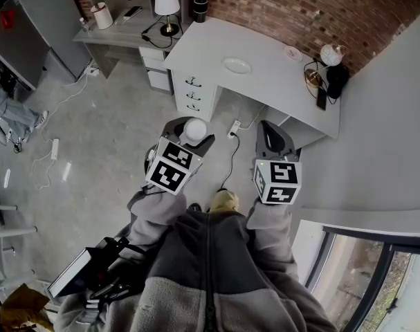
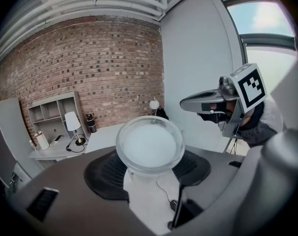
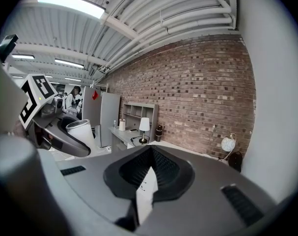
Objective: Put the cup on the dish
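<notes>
While left gripper [image 1: 194, 134] pinches the one cup [image 2: 149, 145], right gripper [image 1: 272, 135] (empty) is closed; one dish [image 1: 236, 65] ahead.

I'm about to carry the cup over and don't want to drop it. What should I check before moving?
1. Cup clamped in left gripper: ok.
2. Cup upright, mouth up: ok.
3. Dish bare, on the desk: ok.
4. Right gripper shut and empty: ok.
5. Cup above dish: not ok, the desk lies well ahead.
6. Cable on the floor clear of the path: cannot tell.
</notes>
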`<state>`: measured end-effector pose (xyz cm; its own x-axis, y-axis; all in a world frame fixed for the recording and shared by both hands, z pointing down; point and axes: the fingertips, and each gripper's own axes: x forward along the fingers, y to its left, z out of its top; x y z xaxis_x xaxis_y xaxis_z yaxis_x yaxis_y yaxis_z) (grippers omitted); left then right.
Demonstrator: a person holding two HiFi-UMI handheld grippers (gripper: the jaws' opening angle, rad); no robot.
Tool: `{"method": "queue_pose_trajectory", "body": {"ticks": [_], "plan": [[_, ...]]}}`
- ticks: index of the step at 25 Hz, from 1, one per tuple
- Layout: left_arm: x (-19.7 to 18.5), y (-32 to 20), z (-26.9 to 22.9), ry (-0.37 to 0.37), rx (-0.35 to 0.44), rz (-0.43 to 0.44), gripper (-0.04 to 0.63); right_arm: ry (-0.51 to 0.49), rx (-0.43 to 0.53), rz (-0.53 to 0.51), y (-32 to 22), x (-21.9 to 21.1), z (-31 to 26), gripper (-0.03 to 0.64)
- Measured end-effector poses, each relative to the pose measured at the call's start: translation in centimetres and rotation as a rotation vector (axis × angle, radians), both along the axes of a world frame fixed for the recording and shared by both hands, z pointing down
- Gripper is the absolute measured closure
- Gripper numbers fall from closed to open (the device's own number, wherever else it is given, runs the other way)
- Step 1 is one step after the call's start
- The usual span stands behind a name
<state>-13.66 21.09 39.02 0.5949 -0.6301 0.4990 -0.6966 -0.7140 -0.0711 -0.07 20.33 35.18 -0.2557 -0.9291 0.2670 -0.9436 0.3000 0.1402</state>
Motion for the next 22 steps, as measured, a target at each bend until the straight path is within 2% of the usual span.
{"method": "queue_pose_trajectory", "body": {"ticks": [7,14,22], "plan": [[0.5,-4.0,1.5,0.001,-0.021,-0.01,0.336,-0.001,-0.027,0.004,-4.3,1.4,1.7,0.615],[0.2,-7.1,0.5,-0.012,0.008,-0.04,0.336,-0.013,-0.004,-0.031,-7.7,1.1,1.1,0.615],[2.5,-15.5,1.7,-0.026,-0.023,-0.032,0.336,-0.017,-0.049,-0.046,-16.3,2.4,2.6,0.615]]}}
